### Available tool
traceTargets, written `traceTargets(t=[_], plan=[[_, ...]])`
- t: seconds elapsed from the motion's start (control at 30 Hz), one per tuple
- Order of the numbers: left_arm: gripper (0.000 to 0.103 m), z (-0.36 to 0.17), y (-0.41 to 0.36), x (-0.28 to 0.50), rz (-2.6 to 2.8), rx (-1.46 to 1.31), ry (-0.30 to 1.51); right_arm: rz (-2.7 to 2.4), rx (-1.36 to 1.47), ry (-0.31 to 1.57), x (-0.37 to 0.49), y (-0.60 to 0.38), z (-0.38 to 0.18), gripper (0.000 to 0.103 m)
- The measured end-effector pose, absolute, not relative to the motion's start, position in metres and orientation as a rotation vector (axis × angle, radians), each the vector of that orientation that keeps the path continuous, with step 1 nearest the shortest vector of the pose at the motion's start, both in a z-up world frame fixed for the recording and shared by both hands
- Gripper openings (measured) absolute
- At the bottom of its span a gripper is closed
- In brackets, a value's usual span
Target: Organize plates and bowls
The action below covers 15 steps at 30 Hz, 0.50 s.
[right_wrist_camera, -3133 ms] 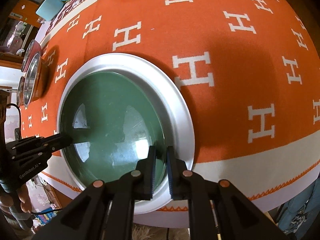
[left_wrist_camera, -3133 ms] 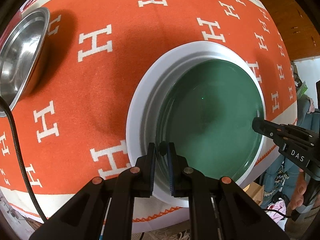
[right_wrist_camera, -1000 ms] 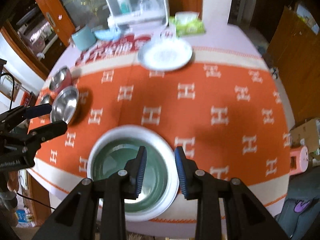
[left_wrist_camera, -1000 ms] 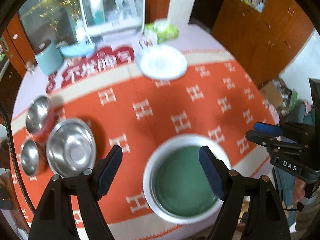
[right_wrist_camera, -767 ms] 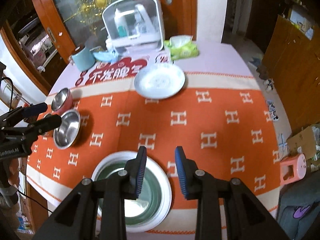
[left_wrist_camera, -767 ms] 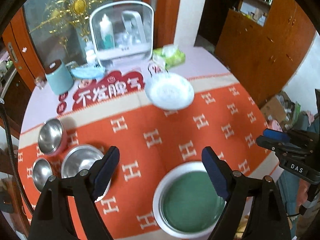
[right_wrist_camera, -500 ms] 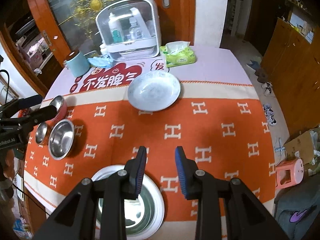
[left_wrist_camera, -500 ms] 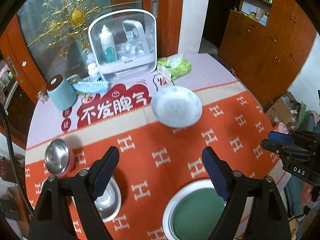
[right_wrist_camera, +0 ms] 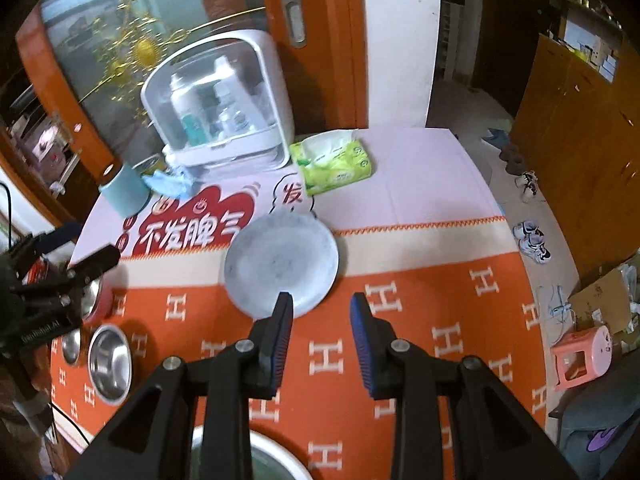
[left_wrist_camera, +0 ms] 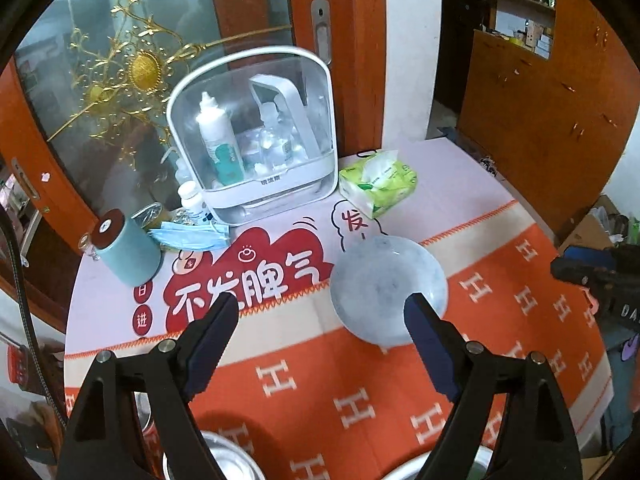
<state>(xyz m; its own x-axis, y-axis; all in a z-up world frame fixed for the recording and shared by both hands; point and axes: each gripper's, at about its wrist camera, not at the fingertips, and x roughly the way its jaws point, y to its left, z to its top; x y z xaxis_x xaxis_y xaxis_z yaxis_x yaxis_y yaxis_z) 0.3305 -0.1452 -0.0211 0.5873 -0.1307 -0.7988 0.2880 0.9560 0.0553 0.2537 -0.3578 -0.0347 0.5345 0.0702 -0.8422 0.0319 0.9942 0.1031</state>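
A round table (right_wrist_camera: 432, 168) with an orange H-patterned cloth (right_wrist_camera: 440, 288) stands before an orange-framed glass door (left_wrist_camera: 120, 40) bearing a gold ornament (left_wrist_camera: 140, 68). A white wall strip (left_wrist_camera: 412, 48) runs beside the door. Wooden cabinets (left_wrist_camera: 540, 92) line the right side, with shelves (left_wrist_camera: 516, 4) above. On the floor (right_wrist_camera: 472, 116) lie shoes (right_wrist_camera: 532, 236), a cardboard box (right_wrist_camera: 604, 300) and a pink stool (right_wrist_camera: 580, 352).

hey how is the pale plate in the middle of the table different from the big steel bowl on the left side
The pale plate is wide, shallow and matte bluish white; the steel bowl is smaller, deeper and shiny metal. The plate lies alone, straddling the cloth's cream band, while the bowl sits on the orange part beside other steel bowls. Both are round, empty and right side up.
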Motion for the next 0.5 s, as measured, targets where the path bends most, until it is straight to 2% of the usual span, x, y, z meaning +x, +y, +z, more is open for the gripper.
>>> traceTargets(t=[0.5], plan=[[0.084, -0.131, -0.146, 0.426, -0.229, 0.074, 1.161, 0.016, 0.247, 1.155, 0.336, -0.382, -0.114, 0.03]])
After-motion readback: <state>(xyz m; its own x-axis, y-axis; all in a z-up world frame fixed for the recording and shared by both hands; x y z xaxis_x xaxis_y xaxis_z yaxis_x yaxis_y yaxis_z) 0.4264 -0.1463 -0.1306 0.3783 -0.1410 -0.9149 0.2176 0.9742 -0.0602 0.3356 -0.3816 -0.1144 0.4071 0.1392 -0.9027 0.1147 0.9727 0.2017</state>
